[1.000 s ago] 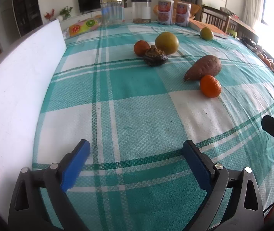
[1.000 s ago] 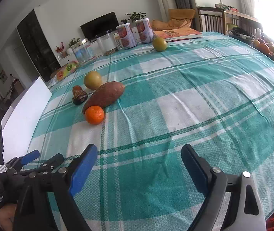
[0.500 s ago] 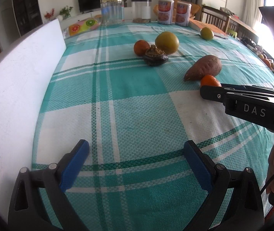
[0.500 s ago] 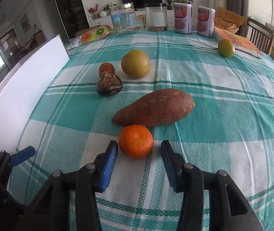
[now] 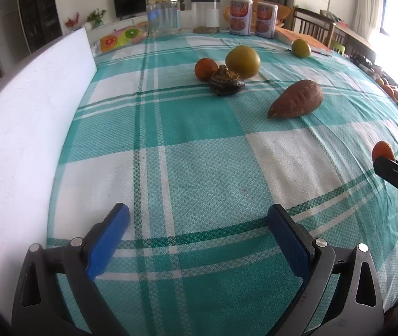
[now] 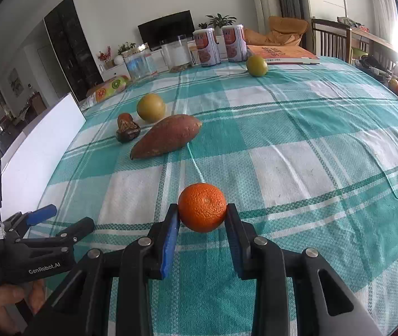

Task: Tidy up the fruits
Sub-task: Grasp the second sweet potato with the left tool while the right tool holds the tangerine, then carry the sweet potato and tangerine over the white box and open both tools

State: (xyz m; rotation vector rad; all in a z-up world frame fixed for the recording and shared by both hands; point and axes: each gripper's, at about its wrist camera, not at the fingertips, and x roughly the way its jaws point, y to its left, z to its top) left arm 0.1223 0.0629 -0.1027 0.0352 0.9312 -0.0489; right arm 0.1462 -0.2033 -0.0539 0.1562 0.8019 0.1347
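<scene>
Orange point(image 6: 202, 207) pinched between pads of right claw point(image 6: 202, 218), lower centre of frame, round, no long axis discernible, left claw point(image 5: 196, 221) spread over tabletop point(image 5: 199, 151).

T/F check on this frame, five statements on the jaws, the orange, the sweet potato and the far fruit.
1. The right gripper has its jaws shut on the orange. True.
2. The left gripper holds a fruit. False: its jaws stand open over bare tablecloth.
3. The sweet potato lies on the cloth, apart from the held orange. True.
4. The yellow-green fruit by the book sits inside the glass jar. False: it rests on the cloth.
5. The dark wrinkled fruit sits beside the white foam board. False: it sits by the small orange fruit and the large yellow fruit.
</scene>
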